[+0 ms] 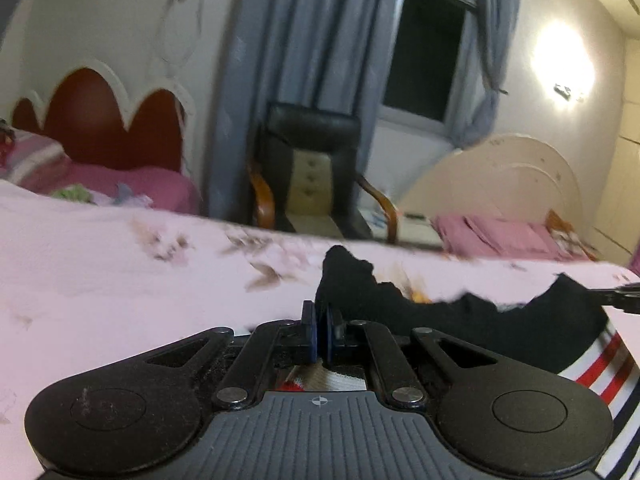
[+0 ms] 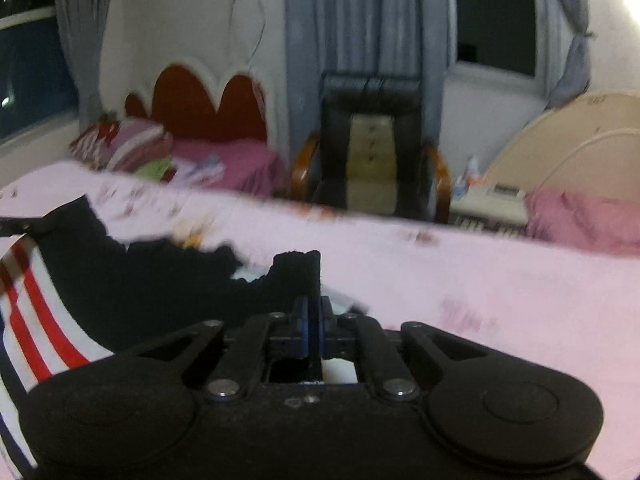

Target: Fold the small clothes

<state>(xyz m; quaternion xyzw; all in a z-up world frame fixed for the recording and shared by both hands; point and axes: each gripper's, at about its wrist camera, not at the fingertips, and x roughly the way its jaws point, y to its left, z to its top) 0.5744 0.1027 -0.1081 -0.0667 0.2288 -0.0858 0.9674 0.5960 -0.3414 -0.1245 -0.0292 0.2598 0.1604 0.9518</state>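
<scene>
So the black garment (image 1: 460, 328) with the white, red and navy striped band is what we're working on, and it's lying on the pink floral bed sheet (image 1: 120, 280), bunched up with its top edge raised between our two claws. In the left wrist view the stripes (image 1: 600, 364) run off to the right side; in the right wrist view they sit at the far left (image 2: 36, 312).

Our left claw (image 1: 319, 334) is closed right down, with a corner of the black cloth pinched between the blue pads and sticking up above them. Our right claw (image 2: 314, 330) is the same deal: jaws squeezed together on another bit of the black edge, which pokes up just past the fingertips. From the left view we can just see the tip of the right claw at the frame's right edge, touching the fabric there.

Beyond the bed there's a black leather armchair (image 1: 308, 168) with wooden arms, standing in front of grey-blue curtains (image 1: 300, 40) and a dark window (image 1: 432, 48). A red scalloped headboard (image 1: 100, 120) is off to the left, a cream one (image 1: 500, 176) to the right, with pink bedding near each.

No containers anywhere that we can make out, and everything's a bit blurry.
</scene>
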